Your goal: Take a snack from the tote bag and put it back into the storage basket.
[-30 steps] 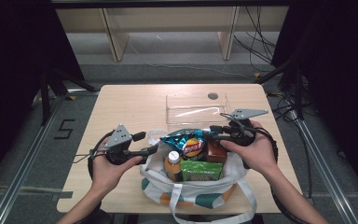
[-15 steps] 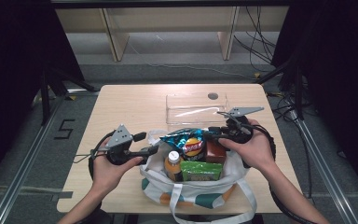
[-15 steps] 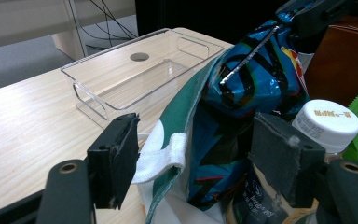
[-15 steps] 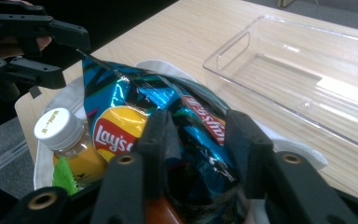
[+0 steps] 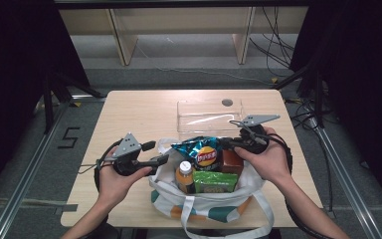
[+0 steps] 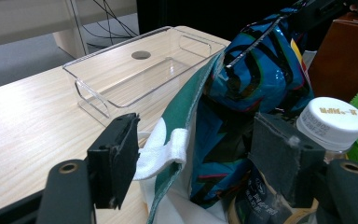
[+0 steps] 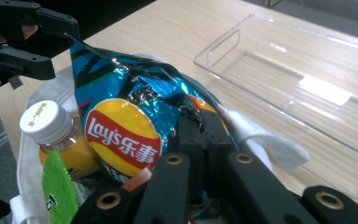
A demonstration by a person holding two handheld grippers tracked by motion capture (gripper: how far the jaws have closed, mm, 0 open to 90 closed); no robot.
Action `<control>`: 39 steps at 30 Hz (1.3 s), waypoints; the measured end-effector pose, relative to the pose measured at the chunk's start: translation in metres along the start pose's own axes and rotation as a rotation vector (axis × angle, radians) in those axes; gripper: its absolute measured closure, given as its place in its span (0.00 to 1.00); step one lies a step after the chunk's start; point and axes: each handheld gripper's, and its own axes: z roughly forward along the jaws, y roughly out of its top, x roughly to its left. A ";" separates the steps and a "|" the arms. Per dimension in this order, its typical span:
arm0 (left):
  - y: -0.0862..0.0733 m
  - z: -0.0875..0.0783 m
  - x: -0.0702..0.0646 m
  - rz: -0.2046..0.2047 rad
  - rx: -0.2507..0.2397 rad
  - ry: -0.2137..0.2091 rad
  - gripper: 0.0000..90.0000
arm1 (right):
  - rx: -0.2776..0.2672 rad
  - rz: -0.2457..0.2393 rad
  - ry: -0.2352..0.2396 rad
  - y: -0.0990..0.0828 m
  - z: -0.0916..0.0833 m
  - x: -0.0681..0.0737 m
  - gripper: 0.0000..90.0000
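1. Table [image 5: 129, 114] bears a tote [image 5: 204, 209] at its near edge and a clear tray [image 5: 199, 112] beyond.
2. Chip bag [image 5: 204, 152] stands in the tote, beside a bottle [image 5: 185, 174].
3. Right gripper [image 7: 200, 126] has just closed, clenched on the chip bag's edge.
4. Left gripper [image 6: 196, 163] gapes around the tote's rim, clamping nothing.

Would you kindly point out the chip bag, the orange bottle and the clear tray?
chip bag [image 7: 121, 140], right gripper view, on its yellow and red logo.
orange bottle [image 5: 185, 168], high view, on its white cap.
clear tray [image 5: 209, 115], high view, on its bare floor.
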 end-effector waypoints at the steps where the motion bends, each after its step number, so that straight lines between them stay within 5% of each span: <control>1: 0.000 0.000 0.000 0.002 -0.001 0.001 0.35 | -0.006 0.000 -0.004 0.000 -0.001 0.001 1.00; 3: 0.000 0.000 0.000 0.000 -0.003 0.000 0.35 | -0.030 -0.035 0.000 0.000 0.000 0.000 1.00; 8: 0.000 0.000 0.001 0.000 0.005 0.005 0.35 | -0.087 0.015 -0.017 0.001 -0.002 0.007 1.00; 17: 0.000 -0.001 0.001 -0.008 0.002 0.010 0.35 | -0.151 0.016 -0.027 -0.002 -0.009 0.010 1.00; 21: 0.000 -0.001 0.000 -0.015 0.006 0.010 0.35 | -0.176 -0.040 -0.044 -0.002 -0.012 0.008 1.00; 27: 0.000 -0.001 0.000 -0.024 -0.004 0.009 0.35 | -0.224 -0.006 -0.036 -0.001 -0.015 0.012 1.00; 39: 0.000 -0.001 0.000 -0.032 -0.009 0.007 0.34 | -0.315 -0.018 -0.044 0.004 -0.029 0.014 1.00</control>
